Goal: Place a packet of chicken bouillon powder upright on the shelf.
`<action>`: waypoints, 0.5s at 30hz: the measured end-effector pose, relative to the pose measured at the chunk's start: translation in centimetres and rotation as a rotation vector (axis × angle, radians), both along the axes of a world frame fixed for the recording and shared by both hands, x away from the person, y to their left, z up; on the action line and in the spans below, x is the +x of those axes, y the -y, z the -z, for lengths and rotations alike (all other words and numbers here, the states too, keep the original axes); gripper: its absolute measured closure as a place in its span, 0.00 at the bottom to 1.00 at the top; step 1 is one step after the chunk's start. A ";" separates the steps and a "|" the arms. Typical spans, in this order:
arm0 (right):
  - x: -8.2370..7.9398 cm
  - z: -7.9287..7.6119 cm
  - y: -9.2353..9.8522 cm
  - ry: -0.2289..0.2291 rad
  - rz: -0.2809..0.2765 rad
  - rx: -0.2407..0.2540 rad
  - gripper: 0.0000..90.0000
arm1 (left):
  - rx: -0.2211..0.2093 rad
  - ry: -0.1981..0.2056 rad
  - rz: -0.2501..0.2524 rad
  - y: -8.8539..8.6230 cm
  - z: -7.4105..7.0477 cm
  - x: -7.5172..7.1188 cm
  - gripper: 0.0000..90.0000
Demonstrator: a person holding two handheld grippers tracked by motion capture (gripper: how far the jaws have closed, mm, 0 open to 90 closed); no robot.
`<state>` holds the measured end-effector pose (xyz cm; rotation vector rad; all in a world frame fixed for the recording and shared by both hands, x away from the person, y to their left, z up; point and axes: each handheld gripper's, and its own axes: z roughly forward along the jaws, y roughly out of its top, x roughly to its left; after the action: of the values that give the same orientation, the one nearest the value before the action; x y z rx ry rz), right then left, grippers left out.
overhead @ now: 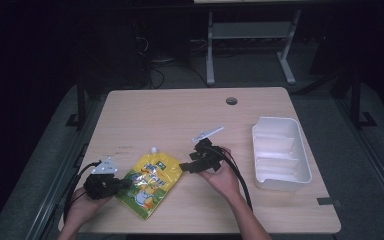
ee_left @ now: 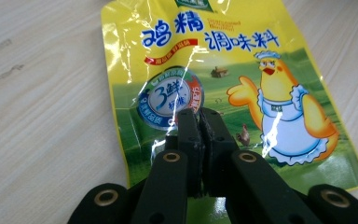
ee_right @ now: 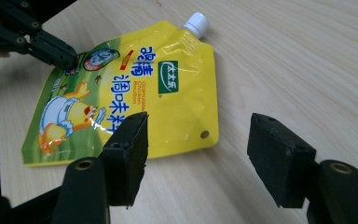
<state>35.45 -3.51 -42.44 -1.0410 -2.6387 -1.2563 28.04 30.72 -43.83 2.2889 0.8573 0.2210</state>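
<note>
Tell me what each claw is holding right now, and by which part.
The left claw is shut on the yellow seasoning pouch, pinching its front film near the bottom edge. The right claw is open beside the pouch's upper corner, holding nothing.

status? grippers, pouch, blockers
Left gripper shut on pouch. Right gripper open beside it. Pouch flat on table. Nothing in the way.

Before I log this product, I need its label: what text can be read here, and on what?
"鸡精" and "调味料": blue characters on the yellow pouch.
"3鲜": round badge on the pouch.
"太太乐": green logo, just legible.
"Granulated Chicken Bouillon": faint small print beside the characters.
Red banner and badge small print: too small to read.
</note>
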 end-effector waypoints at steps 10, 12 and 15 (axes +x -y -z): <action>1.8 1.9 -2.3 -0.108 -0.012 -0.018 0.53 | -0.019 0.000 -0.001 -0.3 0.2 0.0 0.97; 1.8 2.1 -2.4 -0.121 -0.014 -0.017 0.55 | -0.022 0.001 -0.003 -0.3 0.3 0.0 0.97; 1.8 2.4 -2.6 -0.141 -0.012 -0.023 0.57 | -0.021 0.006 -0.003 -0.3 0.3 -0.1 0.97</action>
<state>37.21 -0.94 -44.80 -1.0733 -2.5554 -1.1094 27.97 31.00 -44.13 2.2669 0.8564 0.2187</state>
